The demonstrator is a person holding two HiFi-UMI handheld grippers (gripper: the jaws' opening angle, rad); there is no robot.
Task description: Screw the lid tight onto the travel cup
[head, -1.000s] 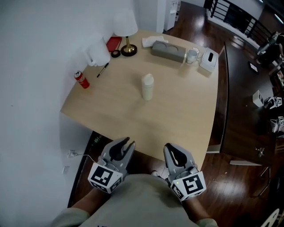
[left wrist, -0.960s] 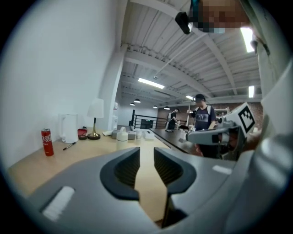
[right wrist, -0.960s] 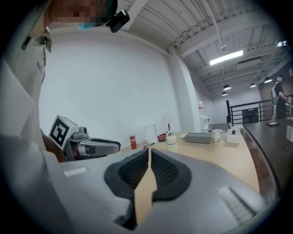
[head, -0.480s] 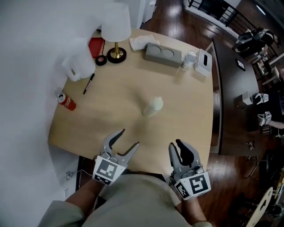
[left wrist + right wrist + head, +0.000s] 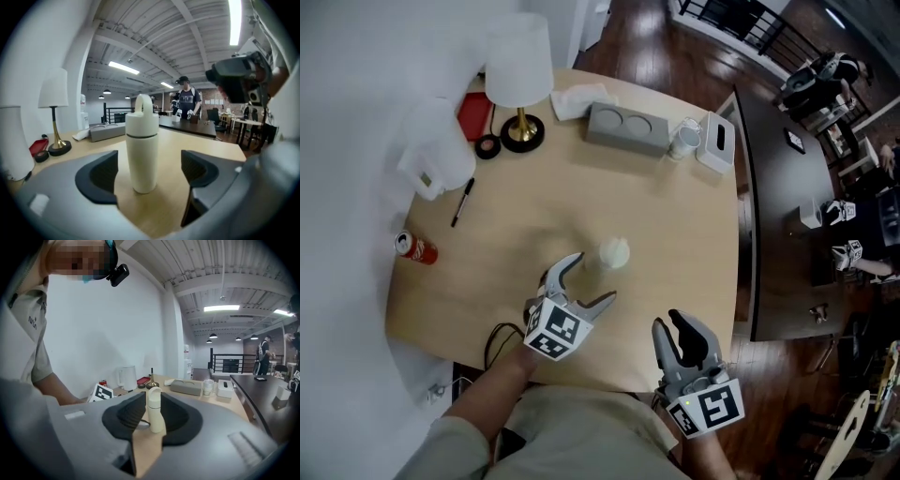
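While the travel cup [image 5: 612, 255] stands upright on the counter [image 5: 675, 216], lid [image 5: 141, 119] on, the left tongs [image 5: 592, 278], just opened wide, sit nearer, the cup just ahead of their gap, untouched; the right tongs [image 5: 670, 323], just opened slightly, hold nothing, well back.

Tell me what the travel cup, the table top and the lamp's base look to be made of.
The travel cup: cream, matte, evenly coloured body with a seam below the lid; painted metal or plastic, cannot tell which. The table top: pale wood or wood-look laminate, faint grain, low sheen. The lamp's base: dark round foot under a shiny gold stem, probably brass-finished metal.
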